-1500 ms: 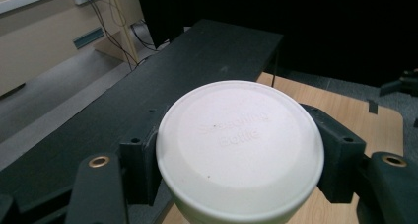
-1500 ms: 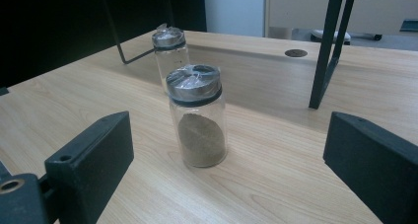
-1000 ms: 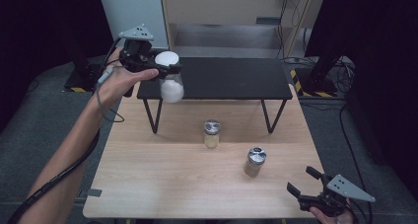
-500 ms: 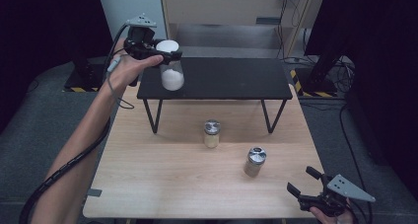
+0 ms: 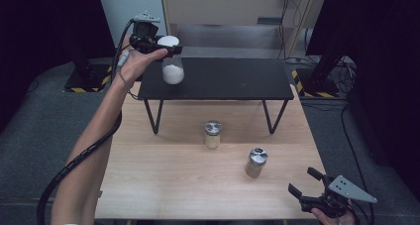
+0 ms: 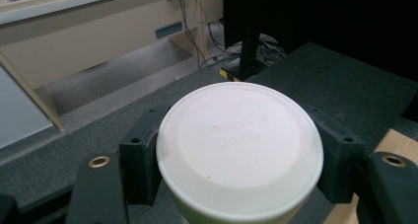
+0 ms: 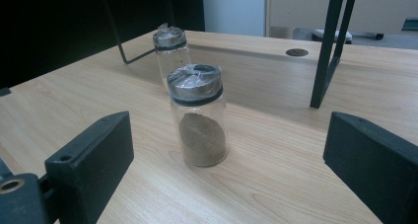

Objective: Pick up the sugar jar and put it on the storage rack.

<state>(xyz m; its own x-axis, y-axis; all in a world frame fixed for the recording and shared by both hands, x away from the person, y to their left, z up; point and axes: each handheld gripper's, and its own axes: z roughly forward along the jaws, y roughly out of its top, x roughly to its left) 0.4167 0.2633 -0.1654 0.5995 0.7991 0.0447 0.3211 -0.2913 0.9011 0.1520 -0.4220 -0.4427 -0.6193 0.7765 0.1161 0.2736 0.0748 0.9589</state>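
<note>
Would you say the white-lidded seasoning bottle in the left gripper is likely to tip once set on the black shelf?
Probably somewhat: the seasoning bottle looks tall and narrow. The white powder sits low, which should steady it. Its glass is likely slippery and fragile, and the left gripper clamps only the lid.

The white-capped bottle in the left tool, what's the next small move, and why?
Probably lower it straight down onto the black shelf. The left tool grips the white-capped bottle by its cap, upright over the shelf's left end, and whether its base touches yet is unclear.
</note>
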